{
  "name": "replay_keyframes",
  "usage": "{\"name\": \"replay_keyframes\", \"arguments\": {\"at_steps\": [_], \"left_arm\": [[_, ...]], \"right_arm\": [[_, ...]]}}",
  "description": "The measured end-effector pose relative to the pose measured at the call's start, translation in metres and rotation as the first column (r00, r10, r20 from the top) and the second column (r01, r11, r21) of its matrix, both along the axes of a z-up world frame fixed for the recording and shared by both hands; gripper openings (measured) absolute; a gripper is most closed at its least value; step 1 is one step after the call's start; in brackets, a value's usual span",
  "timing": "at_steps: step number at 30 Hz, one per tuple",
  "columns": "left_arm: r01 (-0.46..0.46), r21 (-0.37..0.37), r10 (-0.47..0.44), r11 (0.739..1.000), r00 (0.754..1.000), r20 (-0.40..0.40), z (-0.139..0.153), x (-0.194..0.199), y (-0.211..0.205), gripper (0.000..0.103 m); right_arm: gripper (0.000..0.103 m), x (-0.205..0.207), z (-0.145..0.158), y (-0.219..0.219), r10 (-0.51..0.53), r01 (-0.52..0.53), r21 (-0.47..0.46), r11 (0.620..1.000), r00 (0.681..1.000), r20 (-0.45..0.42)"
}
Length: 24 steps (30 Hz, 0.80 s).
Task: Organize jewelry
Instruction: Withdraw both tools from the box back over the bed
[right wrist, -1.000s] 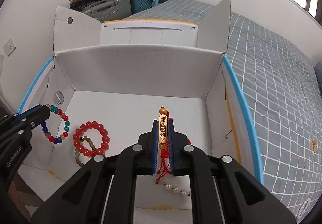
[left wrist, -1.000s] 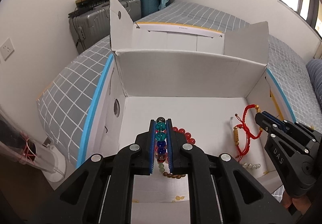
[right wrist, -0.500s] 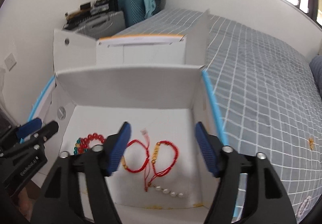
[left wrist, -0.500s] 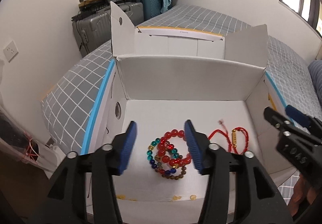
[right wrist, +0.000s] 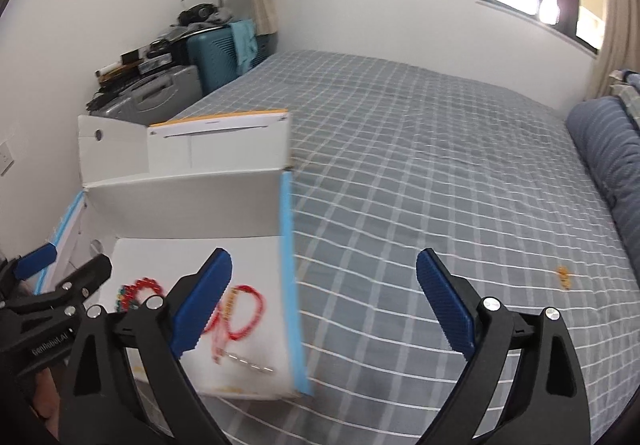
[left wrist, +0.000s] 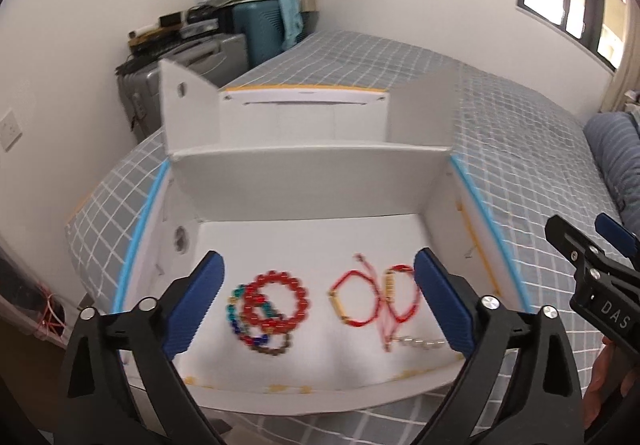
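Observation:
A white cardboard box point(left wrist: 308, 169) lies open on the bed. On its floor lie a red bead bracelet point(left wrist: 278, 299) over a multicoloured bead bracelet point(left wrist: 240, 319), a brown bead bracelet point(left wrist: 276, 347), a red cord bracelet with gold charms point(left wrist: 376, 303) and a short pearl strand point(left wrist: 420, 343). My left gripper point(left wrist: 320, 303) is wide open and empty above them. My right gripper point(right wrist: 324, 303) is wide open and empty over the box's right wall point(right wrist: 290, 265). The right gripper also shows in the left wrist view point(left wrist: 592, 265), and the left gripper in the right wrist view point(right wrist: 60, 277).
The box sits on a grey checked bedspread point(right wrist: 440, 173). A small orange item point(right wrist: 563, 277) lies on the bed to the right. Suitcases point(left wrist: 192, 61) with clutter stand by the far wall. A blue pillow point(right wrist: 608, 149) lies at the right.
Both grippers opened, releasing the multicoloured bracelet and the red cord bracelet into the box, then drew back and up. The right gripper swung right toward the bed.

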State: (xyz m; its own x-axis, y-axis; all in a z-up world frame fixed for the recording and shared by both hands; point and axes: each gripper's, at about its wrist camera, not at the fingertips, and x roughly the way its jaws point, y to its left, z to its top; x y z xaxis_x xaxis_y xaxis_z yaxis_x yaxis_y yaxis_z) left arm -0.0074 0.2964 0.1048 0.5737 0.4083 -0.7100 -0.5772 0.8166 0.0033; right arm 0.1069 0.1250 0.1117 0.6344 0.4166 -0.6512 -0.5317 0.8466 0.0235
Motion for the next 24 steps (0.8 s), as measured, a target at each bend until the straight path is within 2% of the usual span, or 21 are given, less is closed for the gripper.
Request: {"name": "replay_keyframes", "arguments": {"at_steps": [6,16,21,24], "left_arm": [[0.083,-0.007,-0.083,0.997,0.996,0.015,0.000,0.027,-0.046,0.097],[0.218,-0.044,-0.218,0.975,0.976,0.000,-0.015,0.076,-0.123,0.097],[0.307,-0.057,-0.308,0.950,0.951,-0.008,-0.027,0.097,-0.177,0.097],[0.355,-0.077,-0.357,0.932,0.934,-0.017,-0.037,0.109,-0.205,0.097]], "right_arm": [[0.090,0.011,-0.005,-0.071,-0.094,0.096,-0.049,0.994,0.995,0.042],[0.090,0.046,-0.017,-0.206,-0.292,0.291,-0.063,0.955,0.956,-0.003],[0.090,0.063,-0.025,-0.262,-0.357,0.354,-0.060,0.933,0.933,-0.038],[0.090,0.078,-0.032,-0.285,-0.390,0.385,-0.088,0.919,0.920,-0.050]]}}
